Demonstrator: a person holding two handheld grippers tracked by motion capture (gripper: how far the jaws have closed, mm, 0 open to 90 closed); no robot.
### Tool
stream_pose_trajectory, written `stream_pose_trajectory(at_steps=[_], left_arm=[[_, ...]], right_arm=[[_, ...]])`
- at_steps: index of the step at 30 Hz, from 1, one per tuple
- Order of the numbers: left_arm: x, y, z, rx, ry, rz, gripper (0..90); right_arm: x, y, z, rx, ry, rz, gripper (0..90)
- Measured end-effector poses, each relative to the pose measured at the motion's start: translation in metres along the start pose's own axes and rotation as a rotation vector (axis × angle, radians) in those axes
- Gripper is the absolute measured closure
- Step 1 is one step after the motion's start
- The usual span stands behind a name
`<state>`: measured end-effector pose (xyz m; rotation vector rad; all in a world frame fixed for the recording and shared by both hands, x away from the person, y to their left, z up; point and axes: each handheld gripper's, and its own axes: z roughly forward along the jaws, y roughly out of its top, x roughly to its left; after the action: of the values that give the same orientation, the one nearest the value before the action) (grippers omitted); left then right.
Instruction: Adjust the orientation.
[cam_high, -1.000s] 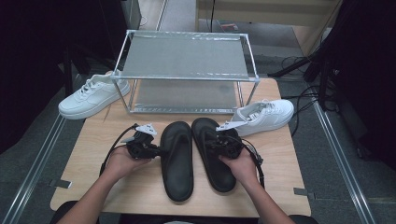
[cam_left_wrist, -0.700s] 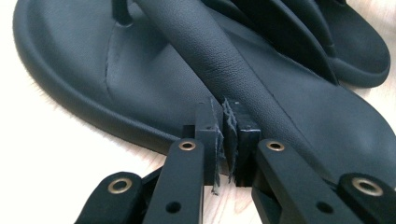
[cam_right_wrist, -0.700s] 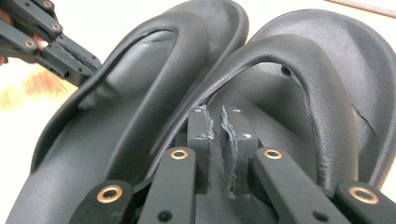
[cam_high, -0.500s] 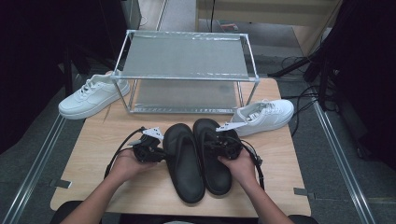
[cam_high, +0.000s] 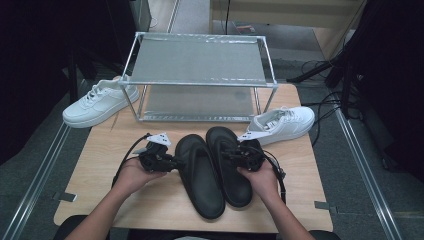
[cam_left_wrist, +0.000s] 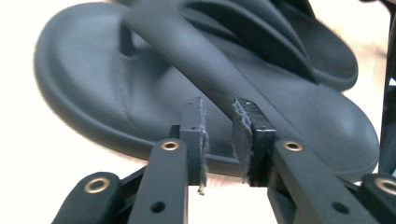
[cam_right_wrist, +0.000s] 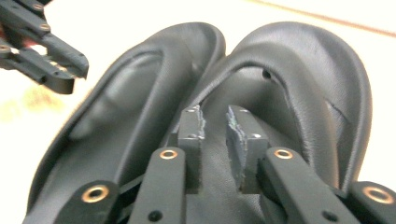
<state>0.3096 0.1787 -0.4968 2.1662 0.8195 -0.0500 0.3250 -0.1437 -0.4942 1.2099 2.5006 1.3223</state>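
Both tools, left (cam_high: 172, 162) and right (cam_high: 231, 155), have just been opening, released from the soft, light black sandals (cam_high: 212, 170), best gripped by their straps.

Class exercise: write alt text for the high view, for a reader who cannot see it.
A person's hands hold tongs at a pair of black flip-flops lying side by side on a wooden table, the left tongs and right tongs both slightly open, gripping nothing. Behind stands a metal two-tier rack, with a left white sneaker and a right white sneaker flanking it.
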Motion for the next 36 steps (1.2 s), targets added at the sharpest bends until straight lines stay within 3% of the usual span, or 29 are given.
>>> stream_pose_trajectory(at_steps=[5, 8, 11, 13, 17, 26, 36], left_arm=[[0.006, -0.001, -0.01, -0.012, 0.025, -0.001, 65.7], [0.009, 0.001, -0.014, -0.029, 0.035, -0.001, 61.6], [0.012, 0.001, -0.015, -0.033, 0.052, -0.013, 52.0], [0.013, 0.0, -0.017, -0.039, 0.054, -0.015, 47.1], [0.013, 0.001, -0.02, -0.063, 0.052, -0.006, 44.2], [0.013, 0.001, -0.02, -0.057, 0.067, -0.007, 42.7], [0.014, 0.0, -0.021, -0.06, 0.072, -0.011, 42.1]], right_arm=[[0.009, -0.007, -0.011, -0.08, 0.007, -0.057, 60.8], [0.015, -0.013, -0.013, -0.066, -0.003, -0.039, 53.3], [0.02, -0.019, -0.014, -0.073, 0.005, -0.009, 47.1], [0.025, -0.021, -0.015, -0.086, 0.0, -0.022, 44.6], [0.029, -0.023, -0.013, -0.092, -0.008, -0.039, 42.7], [0.027, -0.025, -0.009, -0.089, -0.011, -0.027, 41.5], [0.03, -0.026, 0.005, -0.05, -0.016, -0.037, 41.4]])
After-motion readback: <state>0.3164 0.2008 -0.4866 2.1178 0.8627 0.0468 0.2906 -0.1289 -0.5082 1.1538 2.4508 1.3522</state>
